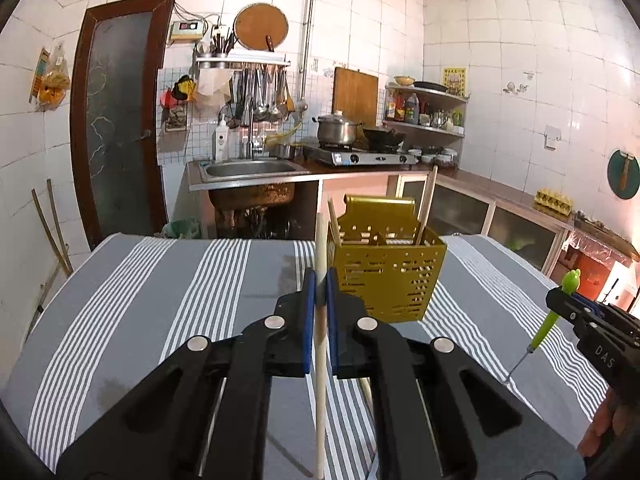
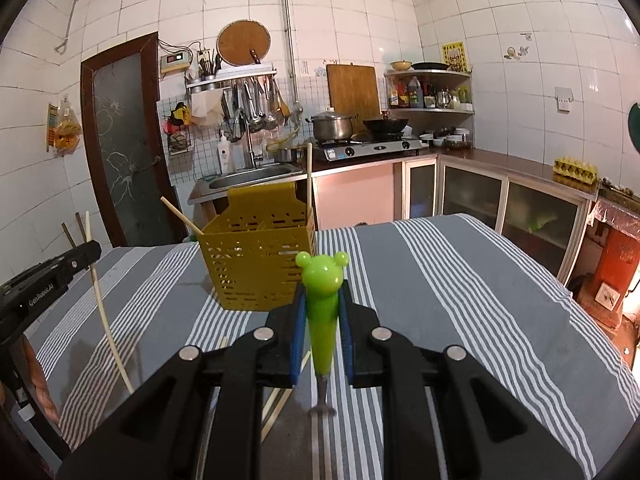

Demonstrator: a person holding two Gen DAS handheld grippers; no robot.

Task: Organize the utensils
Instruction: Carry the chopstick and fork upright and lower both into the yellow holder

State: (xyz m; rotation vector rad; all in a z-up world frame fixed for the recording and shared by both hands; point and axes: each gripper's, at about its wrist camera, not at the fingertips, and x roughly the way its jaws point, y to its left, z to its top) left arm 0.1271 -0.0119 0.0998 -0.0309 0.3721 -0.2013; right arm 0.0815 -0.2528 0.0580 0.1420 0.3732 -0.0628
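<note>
My left gripper point(image 1: 320, 276) is shut on a pale wooden chopstick point(image 1: 320, 380) that stands almost upright above the striped tablecloth point(image 1: 160, 300). Just beyond it to the right stands a yellow perforated utensil caddy point(image 1: 384, 276) with two chopsticks point(image 1: 425, 204) leaning inside. My right gripper point(image 2: 322, 292) is shut on the green frog-headed handle of a small fork point(image 2: 322, 312), tines pointing down toward the cloth. The caddy point(image 2: 256, 264) stands ahead and to its left. From the left wrist camera the right gripper point(image 1: 560, 300) and fork point(image 1: 554, 316) show at the right edge.
More chopsticks point(image 2: 276, 400) lie on the cloth under the right gripper. Beyond the table's far edge point(image 1: 200, 238) are a sink point(image 1: 248, 170), a gas stove point(image 1: 360, 156) with a pot, and a counter along the right wall. A hand point(image 1: 600, 432) shows at lower right.
</note>
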